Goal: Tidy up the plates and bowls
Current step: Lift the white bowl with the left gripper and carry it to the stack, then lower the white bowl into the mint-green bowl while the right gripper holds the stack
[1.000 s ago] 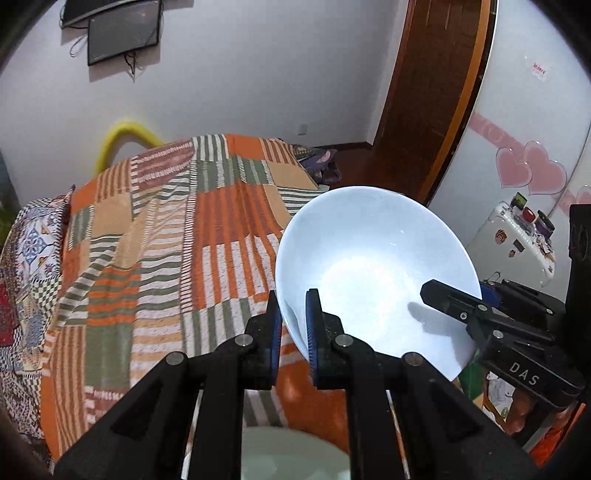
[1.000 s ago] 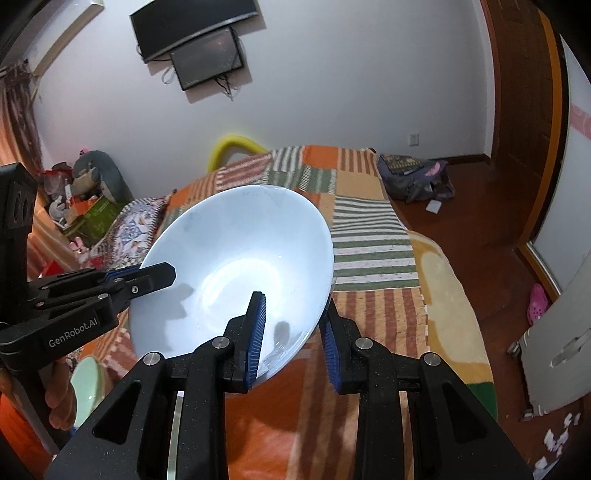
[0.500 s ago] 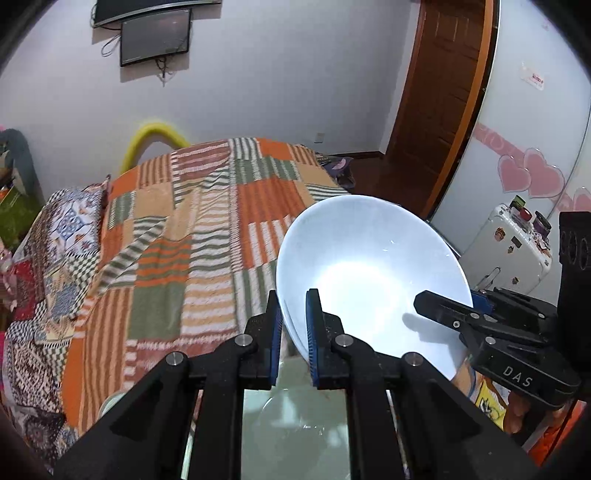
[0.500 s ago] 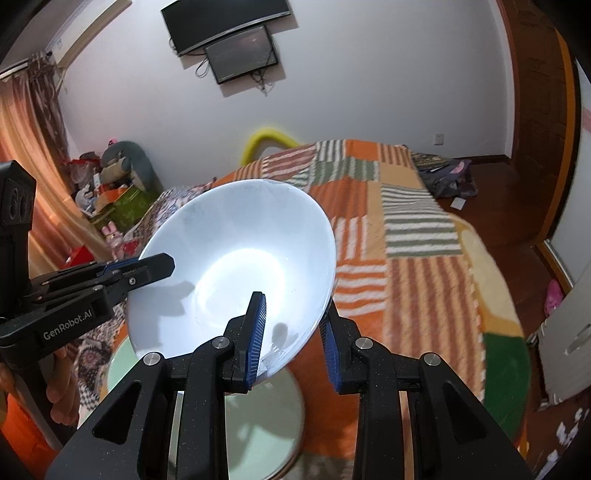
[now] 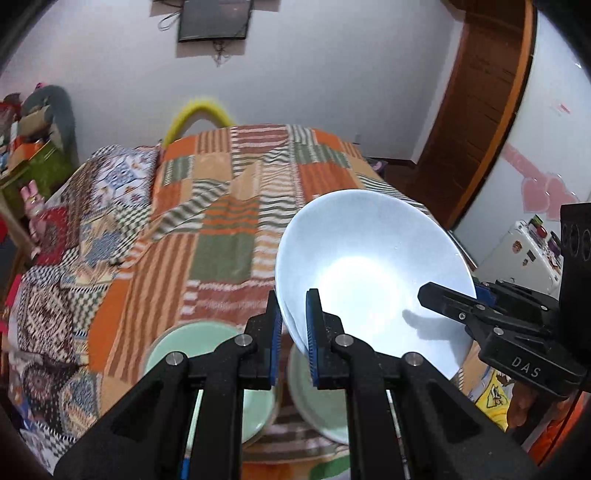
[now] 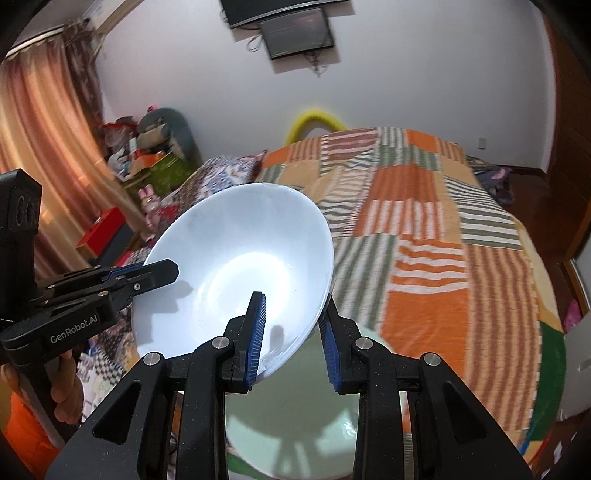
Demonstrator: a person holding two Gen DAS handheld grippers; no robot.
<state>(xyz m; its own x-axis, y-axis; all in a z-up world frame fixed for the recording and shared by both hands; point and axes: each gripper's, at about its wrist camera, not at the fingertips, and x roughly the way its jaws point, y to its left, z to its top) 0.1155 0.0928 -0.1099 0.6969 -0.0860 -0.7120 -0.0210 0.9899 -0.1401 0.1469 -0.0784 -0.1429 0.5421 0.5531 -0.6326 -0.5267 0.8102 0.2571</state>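
Nearest in the left wrist view, the left gripper [image 5: 293, 332] has its blue-padded jaws clamped on the near rim of a large white ceramic bowl [image 5: 369, 280], which is tilted with its hollow facing the camera. The right gripper [image 6: 291, 332] pinches the same bowl [image 6: 236, 273] at the opposite edge, one pad inside the wall and one outside, so the bowl hangs between the two tools above the bed. In the right wrist view, part of a hand [image 6: 66, 391] shows under the left tool's handle.

Just below the bowl, two pale green round plates lie on the bed, side by side: the left green plate [image 5: 192, 347] and the right green plate [image 5: 325, 398], both partly hidden by the black gripper arms. In the right wrist view only one pale green dish shows beneath the bowl, and which of the two it is cannot be told.

Beyond them spreads an orange, green and cream striped patchwork bedspread [image 5: 229, 206], with a patterned blue and white pillow [image 5: 122, 177] toward its head. Farther back stand a yellow curved bed rail [image 5: 199, 110], a white wall with a dark mounted screen [image 5: 214, 18], and a brown wooden door [image 5: 476, 96].
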